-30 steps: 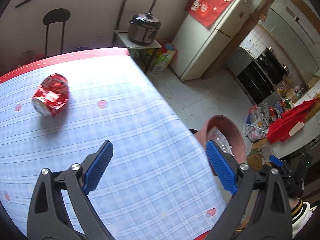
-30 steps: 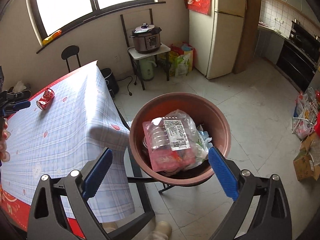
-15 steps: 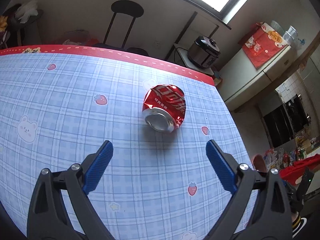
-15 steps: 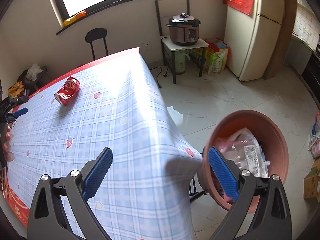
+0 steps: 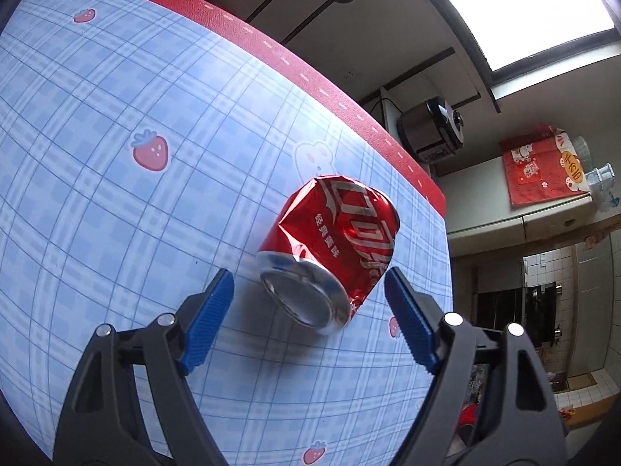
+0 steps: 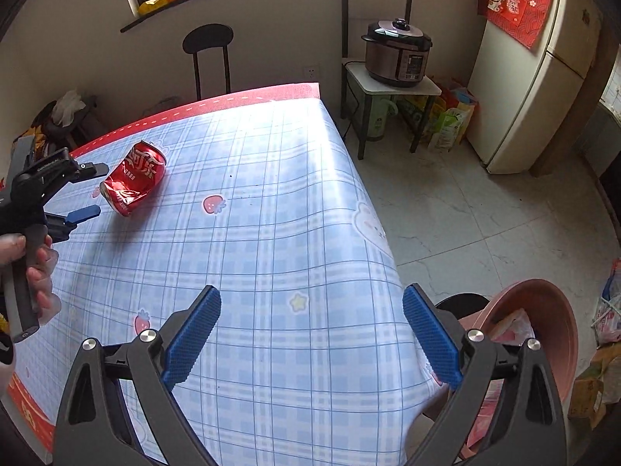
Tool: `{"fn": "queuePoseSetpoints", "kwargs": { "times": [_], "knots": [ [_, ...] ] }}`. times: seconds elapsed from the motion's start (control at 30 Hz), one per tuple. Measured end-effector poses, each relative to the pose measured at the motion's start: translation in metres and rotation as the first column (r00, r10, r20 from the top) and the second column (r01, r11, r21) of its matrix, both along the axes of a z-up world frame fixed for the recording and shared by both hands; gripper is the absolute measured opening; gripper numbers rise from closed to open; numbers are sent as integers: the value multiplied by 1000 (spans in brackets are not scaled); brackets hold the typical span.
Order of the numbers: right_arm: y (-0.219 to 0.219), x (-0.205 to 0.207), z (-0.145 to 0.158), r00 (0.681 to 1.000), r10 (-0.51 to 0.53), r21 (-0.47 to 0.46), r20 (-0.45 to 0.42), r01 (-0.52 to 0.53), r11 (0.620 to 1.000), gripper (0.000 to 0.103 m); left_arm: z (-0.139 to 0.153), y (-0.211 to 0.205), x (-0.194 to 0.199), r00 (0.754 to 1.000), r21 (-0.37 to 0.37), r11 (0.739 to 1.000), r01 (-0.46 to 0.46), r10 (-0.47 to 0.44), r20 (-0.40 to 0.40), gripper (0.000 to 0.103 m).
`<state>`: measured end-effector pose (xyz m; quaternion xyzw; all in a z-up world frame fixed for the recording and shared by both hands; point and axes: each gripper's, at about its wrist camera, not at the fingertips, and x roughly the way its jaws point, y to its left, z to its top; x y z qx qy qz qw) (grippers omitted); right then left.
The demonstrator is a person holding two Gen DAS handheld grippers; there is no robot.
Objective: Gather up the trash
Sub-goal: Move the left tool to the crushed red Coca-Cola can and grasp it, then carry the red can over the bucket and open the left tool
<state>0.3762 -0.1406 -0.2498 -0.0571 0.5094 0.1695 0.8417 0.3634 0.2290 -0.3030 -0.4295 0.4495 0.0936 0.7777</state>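
Observation:
A crushed red soda can lies on its side on the blue plaid tablecloth, near the cloth's red far border. My left gripper straddles the can's open end. Its jaws are closing, and a gap still shows between each blue pad and the can. In the right wrist view the can sits at the far left, between the fingers of the left gripper. My right gripper hangs open over the tablecloth, with nothing between its pads. A brown basin holding plastic trash stands beside the table's right edge.
A person's hand grips the left gripper's handle. Beyond the table stand a black stool, a pressure cooker on a small stand, bags on the floor and a fridge.
My left gripper has come down onto the can, rolled, and its jaws have narrowed around it. My right gripper has swung left from above the basin to over the table.

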Motion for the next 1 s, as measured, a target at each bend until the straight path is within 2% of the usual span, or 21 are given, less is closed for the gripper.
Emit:
{"fn": "queuePoseSetpoints", "kwargs": {
  "times": [0.13,0.2,0.23,0.37,0.47,0.57,0.7,0.9,1.0],
  "knots": [
    [-8,-3,-2,1000,-18,5,-8,18,1000,94,-6,-5,11,999,27,1000,-2,3,-38,71],
    [-9,-6,-1,1000,-17,10,-8,17,1000,94,-10,-6,16,999,41,999,6,-3,-53,62],
    [-9,-7,-1,1000,-13,12,-6,13,1000,94,-11,-7,17,998,52,999,16,-13,-61,53],
    [-3,-10,4,1000,25,45,0,-25,999,94,-8,-13,17,995,83,994,70,-64,-70,51],
    [11,-11,1,998,67,58,-1,-67,996,92,-8,-25,15,982,109,978,178,-169,-88,48],
    [36,-14,-9,991,134,58,-13,-133,989,89,-8,-36,8,952,127,946,299,-287,-105,46],
    [73,-29,-28,966,254,53,-54,-251,967,80,-12,-49,-12,908,97,905,414,-403,-114,46],
    [111,-62,-43,912,399,86,-98,-392,916,75,-18,-80,-35,827,66,827,559,-550,-118,45],
    [116,-75,-47,895,430,91,-115,-422,902,70,-20,-102,-44,779,55,779,624,-616,-119,45]
  ]
}}
